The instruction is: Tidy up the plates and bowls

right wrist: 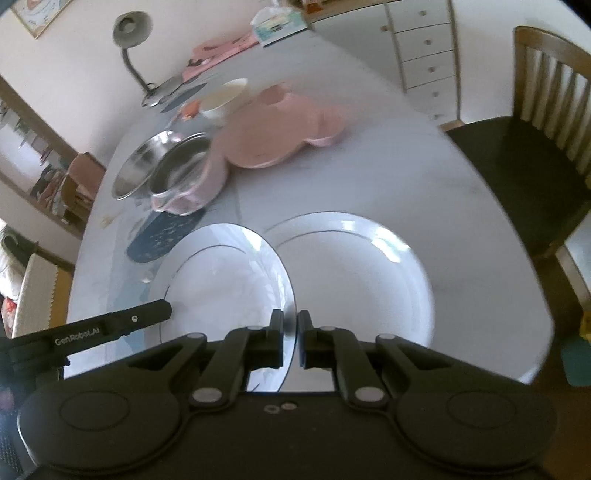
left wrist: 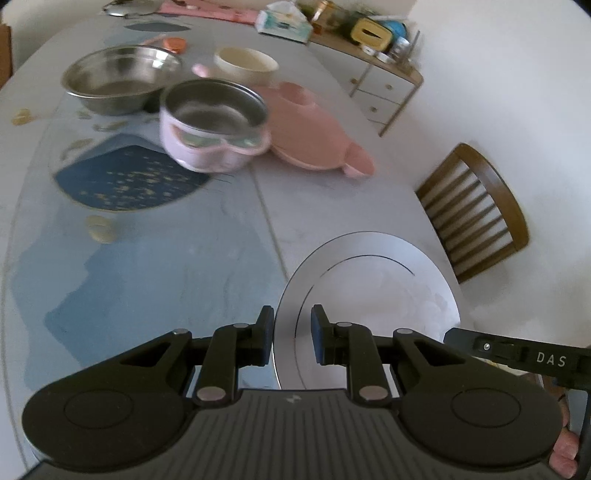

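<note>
My right gripper [right wrist: 290,338] is shut on the rim of a white plate [right wrist: 225,280] and holds it tilted above the table. The same plate [left wrist: 369,295] shows in the left wrist view. My left gripper [left wrist: 292,334] is open, with the plate's left edge between its fingers without contact. A second white plate [right wrist: 354,273] lies flat on the table to the right. Further back stand a steel bowl [left wrist: 118,79], a pink steel-lined bowl [left wrist: 214,125], a cream bowl [left wrist: 245,66] and a pink divided plate [left wrist: 314,136].
A dark blue mat [left wrist: 129,181] lies on the pale table [left wrist: 177,266]. A tissue box [left wrist: 282,24] and a desk lamp [right wrist: 131,40] stand at the far end. A wooden chair [right wrist: 517,147] and a white drawer cabinet [right wrist: 424,48] are on the right.
</note>
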`<control>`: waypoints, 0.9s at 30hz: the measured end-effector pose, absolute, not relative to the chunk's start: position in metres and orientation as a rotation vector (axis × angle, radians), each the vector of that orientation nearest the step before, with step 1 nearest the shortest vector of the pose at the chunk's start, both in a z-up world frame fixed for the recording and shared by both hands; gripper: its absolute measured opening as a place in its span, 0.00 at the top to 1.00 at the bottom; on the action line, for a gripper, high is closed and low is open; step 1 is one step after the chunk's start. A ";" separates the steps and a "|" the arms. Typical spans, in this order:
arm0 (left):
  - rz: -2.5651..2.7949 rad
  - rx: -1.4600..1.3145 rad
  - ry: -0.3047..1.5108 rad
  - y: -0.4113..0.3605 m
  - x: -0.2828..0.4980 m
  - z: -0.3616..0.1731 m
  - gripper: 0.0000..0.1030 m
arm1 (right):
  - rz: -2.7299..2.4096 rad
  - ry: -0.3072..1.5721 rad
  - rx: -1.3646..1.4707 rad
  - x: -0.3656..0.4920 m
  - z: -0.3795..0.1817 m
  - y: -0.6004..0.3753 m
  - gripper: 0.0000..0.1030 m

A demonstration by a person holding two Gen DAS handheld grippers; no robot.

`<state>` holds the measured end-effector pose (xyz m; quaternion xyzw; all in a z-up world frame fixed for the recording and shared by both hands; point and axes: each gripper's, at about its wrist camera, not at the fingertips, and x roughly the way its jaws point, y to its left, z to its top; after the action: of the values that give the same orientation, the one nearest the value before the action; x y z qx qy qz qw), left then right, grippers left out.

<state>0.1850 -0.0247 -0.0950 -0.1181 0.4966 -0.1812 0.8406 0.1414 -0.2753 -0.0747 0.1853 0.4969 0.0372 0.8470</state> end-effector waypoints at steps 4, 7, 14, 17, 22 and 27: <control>-0.404 -0.223 1.056 -0.044 0.189 -0.099 0.80 | 0.053 1.046 0.399 0.138 -0.079 -0.289 0.92; -0.412 -0.200 1.069 -0.055 0.193 -0.105 0.80 | 0.044 1.051 0.399 0.139 -0.086 -0.299 0.92; -0.406 -0.173 1.110 -0.076 0.203 -0.124 0.80 | 0.047 1.089 0.393 0.148 -0.106 -0.318 0.92; -0.396 -0.161 1.125 -0.082 0.205 -0.130 0.81 | 0.056 1.112 0.404 0.150 -0.115 -0.325 0.92; -0.382 -0.155 1.142 -0.086 0.206 -0.137 0.81 | 0.074 1.139 0.419 0.155 -0.123 -0.332 0.92; -0.375 -0.147 1.145 -0.089 0.206 -0.139 0.81 | 0.087 1.154 0.427 0.158 -0.129 -0.336 0.92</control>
<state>0.2061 -0.0893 -0.1394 -0.0689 0.5378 -0.1762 0.8216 0.1577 -0.3362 -0.1287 0.2002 0.5411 0.0408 0.8158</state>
